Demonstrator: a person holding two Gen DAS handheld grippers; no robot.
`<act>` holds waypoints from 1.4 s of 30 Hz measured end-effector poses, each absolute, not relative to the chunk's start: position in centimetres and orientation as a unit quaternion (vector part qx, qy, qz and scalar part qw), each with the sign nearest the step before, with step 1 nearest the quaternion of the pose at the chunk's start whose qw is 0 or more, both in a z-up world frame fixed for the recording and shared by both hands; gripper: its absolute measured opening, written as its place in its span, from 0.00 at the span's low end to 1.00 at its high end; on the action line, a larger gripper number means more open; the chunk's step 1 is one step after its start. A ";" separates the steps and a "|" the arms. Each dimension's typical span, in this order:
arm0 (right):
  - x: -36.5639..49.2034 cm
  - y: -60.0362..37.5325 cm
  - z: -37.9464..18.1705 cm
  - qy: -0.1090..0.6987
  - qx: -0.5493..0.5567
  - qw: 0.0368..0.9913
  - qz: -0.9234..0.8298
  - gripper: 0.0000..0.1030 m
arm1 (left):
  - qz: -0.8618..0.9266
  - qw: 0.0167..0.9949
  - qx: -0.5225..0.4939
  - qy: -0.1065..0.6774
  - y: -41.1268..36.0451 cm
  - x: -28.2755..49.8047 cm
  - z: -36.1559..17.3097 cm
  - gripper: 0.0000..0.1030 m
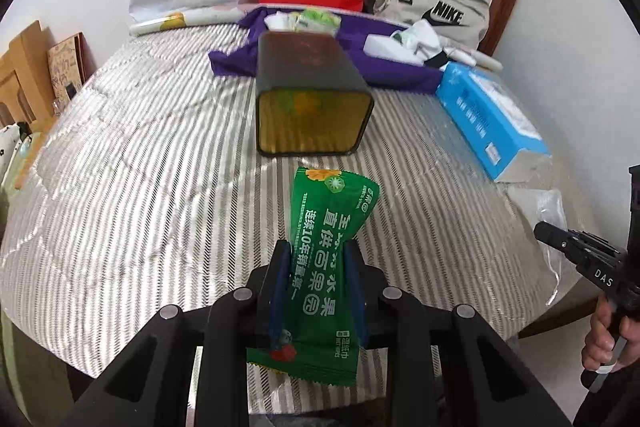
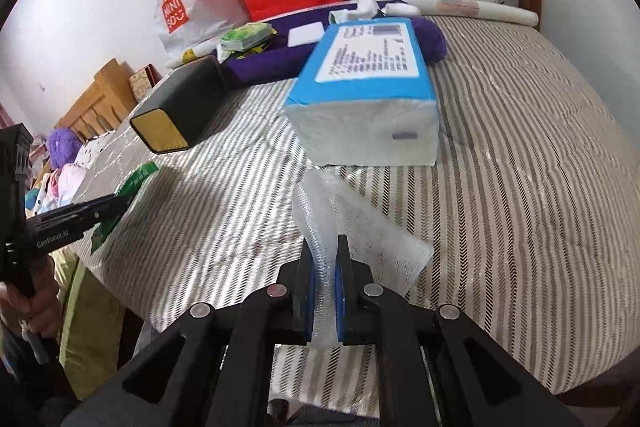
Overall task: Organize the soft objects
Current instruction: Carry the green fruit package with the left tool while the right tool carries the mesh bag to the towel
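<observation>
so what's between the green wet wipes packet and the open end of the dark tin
Nothing: the left wrist view shows only bare striped bedcover between the green wet wipes packet and the open gold-lined end of the dark rectangular tin.

The green wipes packet is hiding its middle between the left gripper jaws — its small print is blurring. The purple cloth is lying partly behind the dark tin. The picture's edge is cutting off the person's hand, and the bubble wrap is disappearing into the right gripper.
</observation>
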State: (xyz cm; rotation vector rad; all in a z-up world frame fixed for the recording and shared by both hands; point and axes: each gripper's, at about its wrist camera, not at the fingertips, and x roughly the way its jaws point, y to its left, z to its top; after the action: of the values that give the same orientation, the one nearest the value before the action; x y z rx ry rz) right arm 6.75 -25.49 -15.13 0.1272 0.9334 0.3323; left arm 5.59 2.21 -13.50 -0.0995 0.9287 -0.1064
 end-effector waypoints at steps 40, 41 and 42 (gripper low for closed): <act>17.5 -23.6 -2.9 0.373 0.026 0.906 0.198 0.08 | -0.067 0.915 -0.078 0.391 3.9 15.2 -2.4 0.25; 17.9 -23.5 -2.9 0.372 0.023 0.907 0.198 0.08 | -0.068 0.914 -0.078 0.391 4.0 15.7 -2.4 0.25; 18.5 -23.5 -2.9 0.368 0.020 0.908 0.199 0.08 | -0.068 0.915 -0.077 0.389 4.1 16.1 -2.3 0.25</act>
State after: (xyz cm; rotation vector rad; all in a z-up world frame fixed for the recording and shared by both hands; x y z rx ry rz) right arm 18.47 -23.50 -2.87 0.0420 0.7593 0.4098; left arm 16.14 4.09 -2.34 -0.1587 0.8013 -0.1405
